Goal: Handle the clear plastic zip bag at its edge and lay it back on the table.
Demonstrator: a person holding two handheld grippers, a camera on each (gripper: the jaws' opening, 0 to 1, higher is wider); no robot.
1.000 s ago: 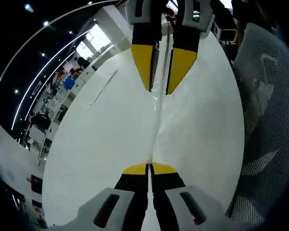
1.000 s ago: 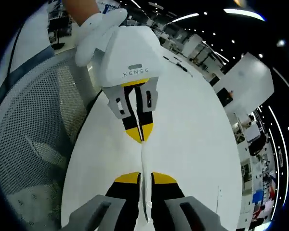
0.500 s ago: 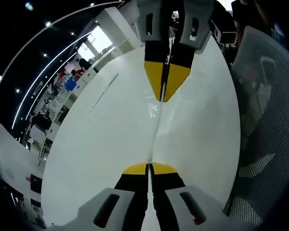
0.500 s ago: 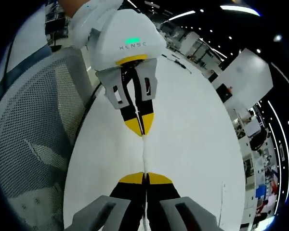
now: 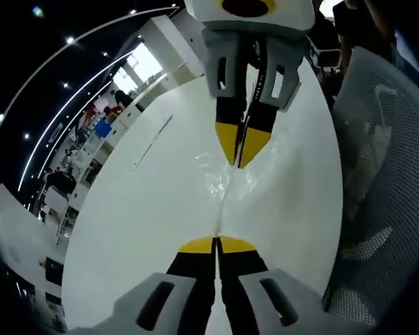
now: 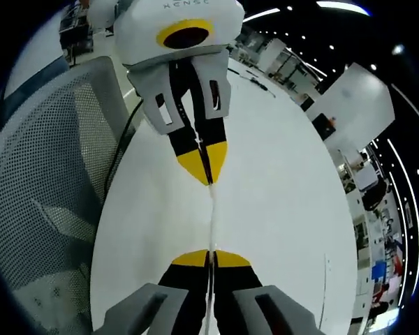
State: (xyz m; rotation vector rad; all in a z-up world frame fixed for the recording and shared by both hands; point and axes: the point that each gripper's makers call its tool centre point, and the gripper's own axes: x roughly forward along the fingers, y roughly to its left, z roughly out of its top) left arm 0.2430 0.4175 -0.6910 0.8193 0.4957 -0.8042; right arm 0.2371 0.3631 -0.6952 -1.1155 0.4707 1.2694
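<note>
Your left tool (image 5: 217, 242) and right tool (image 6: 210, 255) both stand closed on opposite ends of the clear zip bag (image 5: 225, 185), which stretches edge-on between them above the white bench (image 5: 146, 209). Its long axis runs tool to tool; neither is nearer.

— Left claw (image 5: 216, 246): state? 
— Yellow-tipped jaws pressed together, pointing straight at the right claw (image 5: 241, 159).

— Right claw (image 6: 211, 258): state? 
— Jaws likewise closed tip to tip, facing the left claw (image 6: 208, 174) head-on, the two near each other, apart.
</note>
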